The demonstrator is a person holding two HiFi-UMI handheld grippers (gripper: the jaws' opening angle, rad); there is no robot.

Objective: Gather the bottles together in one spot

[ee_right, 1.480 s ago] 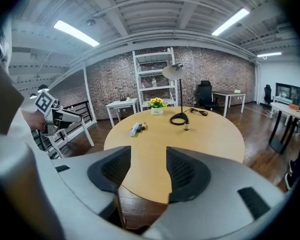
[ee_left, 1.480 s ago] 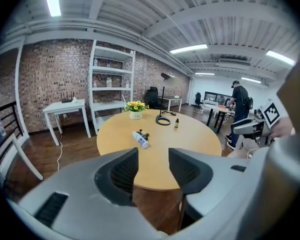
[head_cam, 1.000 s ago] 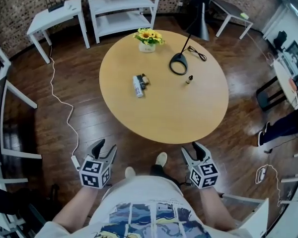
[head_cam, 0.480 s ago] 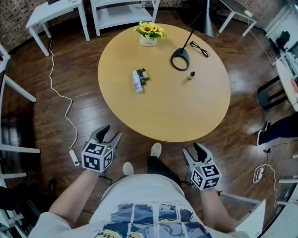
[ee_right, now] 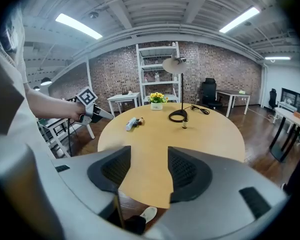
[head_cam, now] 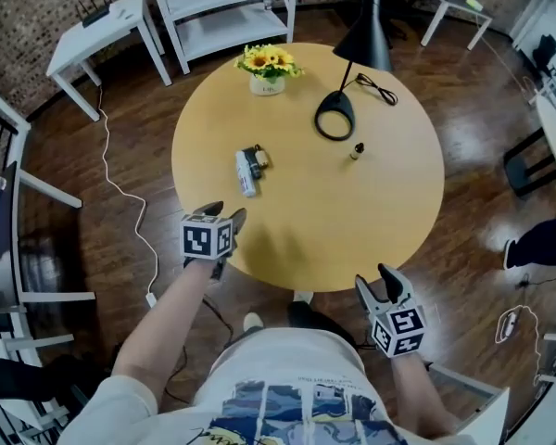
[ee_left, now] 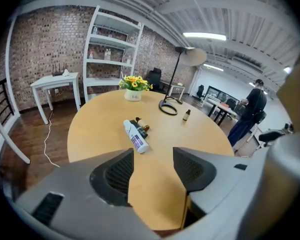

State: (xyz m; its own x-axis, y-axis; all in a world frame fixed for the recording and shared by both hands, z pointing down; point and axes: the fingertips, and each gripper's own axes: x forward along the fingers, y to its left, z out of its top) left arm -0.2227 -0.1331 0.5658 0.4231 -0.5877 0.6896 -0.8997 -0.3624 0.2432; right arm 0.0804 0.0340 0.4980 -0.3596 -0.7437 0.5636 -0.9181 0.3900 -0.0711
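The left gripper (head_cam: 224, 217) hangs over the near-left edge of the round table (head_cam: 389, 202); its jaws have just been opening and stand wide, with nothing between them; the right gripper (head_cam: 378, 286) sits off the table's near edge, its jaws likewise apart and empty; a white bottle (head_cam: 246, 172) lies on its side just beyond the left gripper, with small dark bottles (head_cam: 257, 158) right against it (touching or merely beside, I cannot tell); a dropper bottle (head_cam: 356, 150) stands upright well apart from them, near the lamp base (head_cam: 334, 119).
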